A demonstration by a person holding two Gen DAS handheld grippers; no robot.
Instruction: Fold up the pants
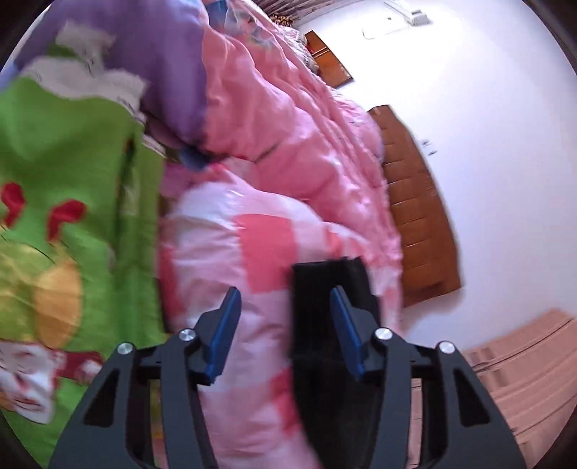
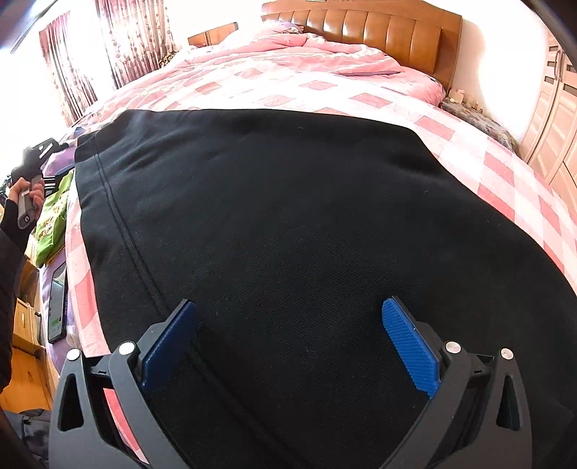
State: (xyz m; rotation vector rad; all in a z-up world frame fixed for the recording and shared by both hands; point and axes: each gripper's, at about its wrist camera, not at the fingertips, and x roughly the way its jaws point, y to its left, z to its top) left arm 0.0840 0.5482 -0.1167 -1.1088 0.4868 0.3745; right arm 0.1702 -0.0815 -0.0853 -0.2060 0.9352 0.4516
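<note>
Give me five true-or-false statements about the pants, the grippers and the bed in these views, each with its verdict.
1. The black pants lie spread on the pink checked bedspread. True.
2. The right gripper is clamped shut on the pants. False: its jaws stand wide apart over the fabric.
3. The left gripper is open. True.
4. The headboard is white metal. False: it is brown and padded.
5. A phone lies near the bed's left edge. True.

black hand-held gripper (image 2: 288,339), blue ribbed pads (image 2: 411,350), silver screws
</note>
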